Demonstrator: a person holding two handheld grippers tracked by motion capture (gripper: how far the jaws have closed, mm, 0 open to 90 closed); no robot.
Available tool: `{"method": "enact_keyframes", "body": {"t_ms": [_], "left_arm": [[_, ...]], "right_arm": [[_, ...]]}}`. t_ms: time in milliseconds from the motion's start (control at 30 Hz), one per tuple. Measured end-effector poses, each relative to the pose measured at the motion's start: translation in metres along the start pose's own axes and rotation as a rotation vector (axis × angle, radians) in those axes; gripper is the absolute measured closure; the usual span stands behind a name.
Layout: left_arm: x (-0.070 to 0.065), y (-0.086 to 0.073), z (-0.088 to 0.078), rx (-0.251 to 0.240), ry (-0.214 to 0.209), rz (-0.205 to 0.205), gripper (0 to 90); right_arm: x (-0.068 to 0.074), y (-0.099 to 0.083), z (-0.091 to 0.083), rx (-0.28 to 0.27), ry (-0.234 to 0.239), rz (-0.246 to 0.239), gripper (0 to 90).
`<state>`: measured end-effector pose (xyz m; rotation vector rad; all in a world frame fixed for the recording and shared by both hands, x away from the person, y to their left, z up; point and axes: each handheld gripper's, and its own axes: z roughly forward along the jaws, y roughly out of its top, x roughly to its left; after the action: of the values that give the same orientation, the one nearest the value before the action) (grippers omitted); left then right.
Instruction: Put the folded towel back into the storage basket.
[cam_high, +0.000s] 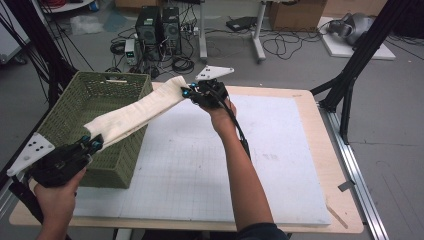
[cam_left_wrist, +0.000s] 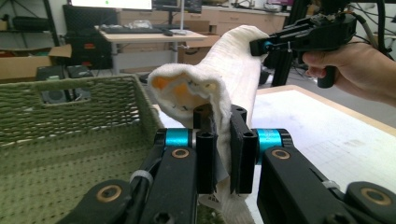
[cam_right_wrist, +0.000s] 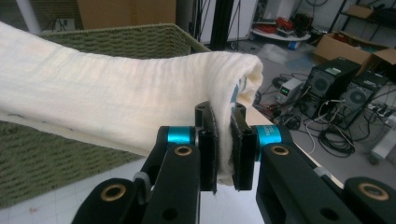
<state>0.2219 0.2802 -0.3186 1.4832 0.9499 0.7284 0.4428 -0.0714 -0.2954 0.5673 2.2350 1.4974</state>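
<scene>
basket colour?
Olive green, woven basket; it shows best in the high view.

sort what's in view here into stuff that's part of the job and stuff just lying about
Part of the job:
- cream towel, stretched between both grippers
- left gripper, shut on one end
- right gripper, shut on the other end
- green basket below the towel

Lying about:
- computer towers on the floor
- cardboard box
- cables
</scene>
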Motion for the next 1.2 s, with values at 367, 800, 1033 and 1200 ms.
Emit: {"method": "enact_keyframes", "body": {"t_ms": [367, 800, 1033, 1200], "left_arm": [[0.015, -0.002, -0.015, -0.011, 0.065, -0.005, 82.8], [0.032, -0.002, -0.036, -0.004, 0.137, -0.025, 82.8], [0.044, -0.006, -0.049, 0.008, 0.197, -0.044, 82.7], [0.056, -0.010, -0.057, 0.023, 0.235, -0.055, 82.6]], "right_arm": [[0.007, 0.020, 0.031, -0.007, 0.024, -0.029, 84.0], [0.022, 0.045, 0.080, 0.003, 0.077, -0.053, 83.9], [0.036, 0.059, 0.113, 0.026, 0.094, -0.071, 83.9], [0.047, 0.066, 0.132, 0.038, 0.096, -0.075, 83.9]]}}
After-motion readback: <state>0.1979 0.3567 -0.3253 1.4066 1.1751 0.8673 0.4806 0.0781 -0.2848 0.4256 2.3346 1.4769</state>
